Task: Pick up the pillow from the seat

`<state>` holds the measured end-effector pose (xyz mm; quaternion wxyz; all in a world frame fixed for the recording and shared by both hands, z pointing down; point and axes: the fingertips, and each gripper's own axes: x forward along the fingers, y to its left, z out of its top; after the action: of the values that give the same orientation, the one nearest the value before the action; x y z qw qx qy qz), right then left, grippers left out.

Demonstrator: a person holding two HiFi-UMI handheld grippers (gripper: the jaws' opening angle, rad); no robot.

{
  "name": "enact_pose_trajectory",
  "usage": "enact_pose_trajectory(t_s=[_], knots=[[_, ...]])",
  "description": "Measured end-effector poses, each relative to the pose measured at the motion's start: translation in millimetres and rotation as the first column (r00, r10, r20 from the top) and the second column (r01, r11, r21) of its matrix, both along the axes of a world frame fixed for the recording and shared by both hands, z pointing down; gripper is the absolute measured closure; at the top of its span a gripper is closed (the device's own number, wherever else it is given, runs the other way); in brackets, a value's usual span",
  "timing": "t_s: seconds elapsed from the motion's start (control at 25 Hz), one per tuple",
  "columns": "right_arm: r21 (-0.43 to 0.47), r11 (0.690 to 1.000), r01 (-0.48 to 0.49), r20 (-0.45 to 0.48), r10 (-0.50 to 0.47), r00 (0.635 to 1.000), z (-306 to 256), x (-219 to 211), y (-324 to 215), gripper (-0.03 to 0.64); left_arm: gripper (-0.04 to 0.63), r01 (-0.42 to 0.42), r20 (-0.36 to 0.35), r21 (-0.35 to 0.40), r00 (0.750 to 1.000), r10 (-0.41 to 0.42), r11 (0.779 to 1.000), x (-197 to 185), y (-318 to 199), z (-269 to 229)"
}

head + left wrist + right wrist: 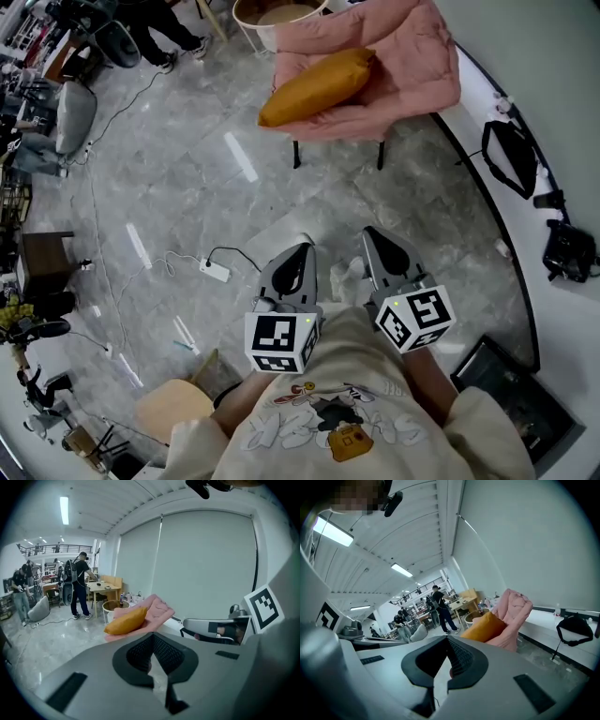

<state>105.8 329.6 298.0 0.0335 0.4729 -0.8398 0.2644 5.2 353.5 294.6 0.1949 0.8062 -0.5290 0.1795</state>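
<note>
An orange pillow (317, 85) lies on the seat of a pink padded chair (412, 56) at the top of the head view. It also shows ahead as the orange pillow (126, 620) in the left gripper view and as the orange pillow (485, 627) in the right gripper view. My left gripper (302, 246) and right gripper (367, 233) are side by side over the marble floor, well short of the chair, pointing toward it. Both are shut with nothing between the jaws, as also seen on the left gripper (153, 667) and right gripper (449, 670).
A white power strip (216, 271) with cables lies on the floor at left. A round white table (272, 17) stands behind the chair. A black bag (511, 155) and camera gear (568, 251) sit along the white ledge at right. People (79, 585) stand far off.
</note>
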Motion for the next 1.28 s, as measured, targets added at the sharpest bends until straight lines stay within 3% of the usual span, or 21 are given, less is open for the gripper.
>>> enact_pose_trajectory(t_s=[0.24,1.0,1.28], knots=[[-0.020,1.000,0.005,-0.024,-0.006,1.000,8.3,-13.5,-16.7,0.595,0.591,-0.003,-0.021,-0.035,1.000,0.002,0.999,-15.4,-16.4,12.4],[-0.044,0.996,-0.079,-0.104,0.075,0.992,1.8,-90.7,-149.0,0.595,0.591,-0.082,-0.072,-0.011,0.994,0.081,0.997,-99.2,-169.6,10.2],[-0.015,0.983,-0.182,-0.128,0.179,0.976,-5.3,-95.3,-188.6,0.595,0.591,-0.157,-0.091,0.004,0.983,0.157,0.988,-116.2,-210.6,11.4]])
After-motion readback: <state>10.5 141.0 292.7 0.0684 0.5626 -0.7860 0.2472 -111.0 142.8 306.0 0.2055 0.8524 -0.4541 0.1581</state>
